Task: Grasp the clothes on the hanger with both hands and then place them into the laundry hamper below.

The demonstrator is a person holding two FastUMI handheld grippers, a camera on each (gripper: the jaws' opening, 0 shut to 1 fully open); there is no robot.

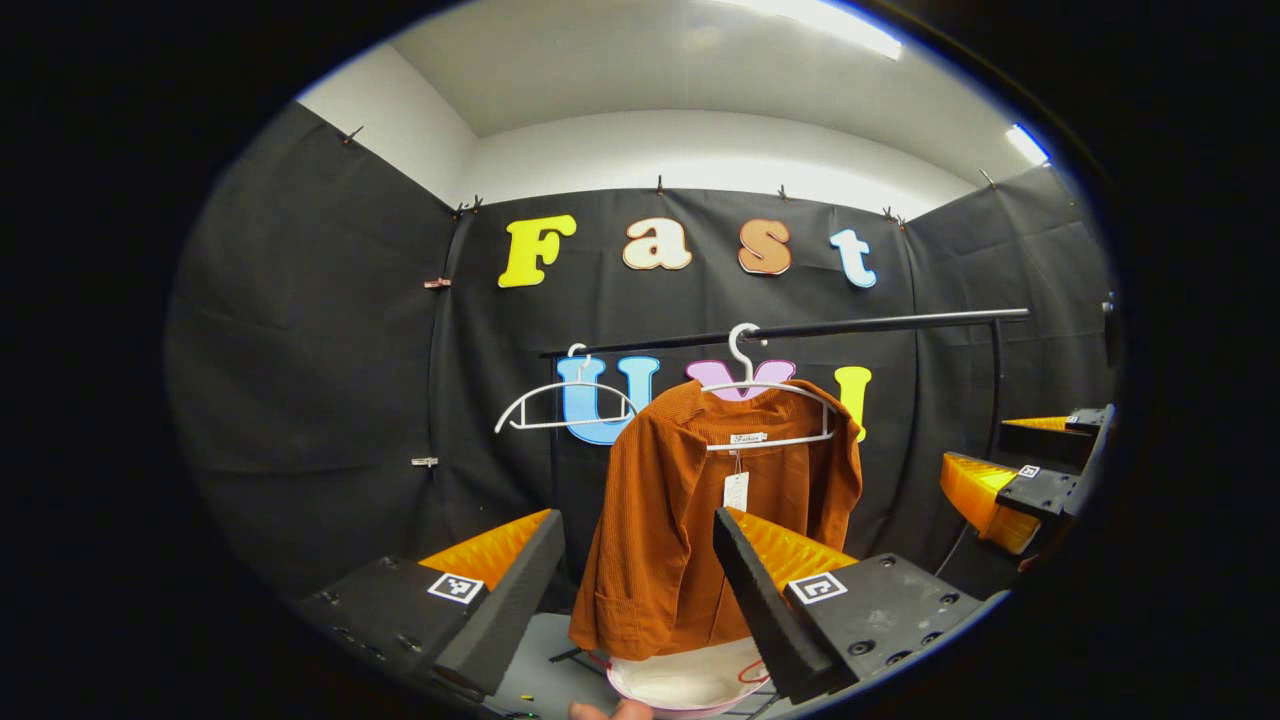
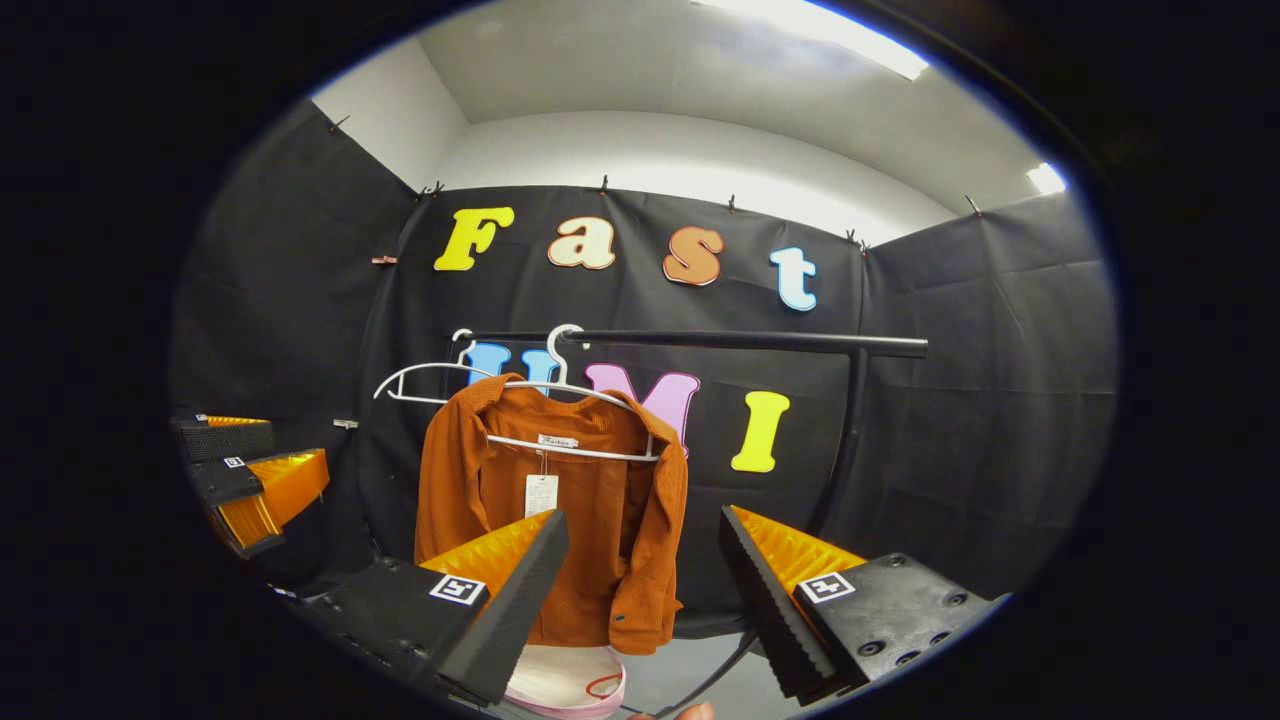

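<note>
The rust-orange ribbed jacket (image 1: pixel 700 520) hung on a white wire hanger (image 1: pixel 765 400) from the black horizontal rail (image 1: pixel 880 323), its long axis running straight down from collar to hem, with the open front and its white paper tag (image 1: pixel 736 490) facing you. In your right gripper view the same jacket (image 2: pixel 560 520) sat toward nine o'clock of centre, on its hanger (image 2: pixel 570 415) under the rail (image 2: pixel 740 342). A second, bare white hanger (image 1: pixel 565 405) hung at nine o'clock of the jacket on the same rail. Directly below the hem, at six o'clock, sat the pale pink round laundry hamper (image 1: pixel 690 685), also seen at (image 2: pixel 570 685).

Your left gripper (image 1: pixel 640 560) had its fingers spread wide apart, holding nothing; the jacket showed between them but farther back, untouched as far as you could tell. Your right gripper (image 2: pixel 645 560) was likewise wide open and empty, its gap framing the jacket's right edge from a distance. Each gripper appeared in the other's view, the right one at three o'clock (image 1: pixel 1030 475) and the left one at nine o'clock (image 2: pixel 240 480), both well apart from the jacket.
</note>
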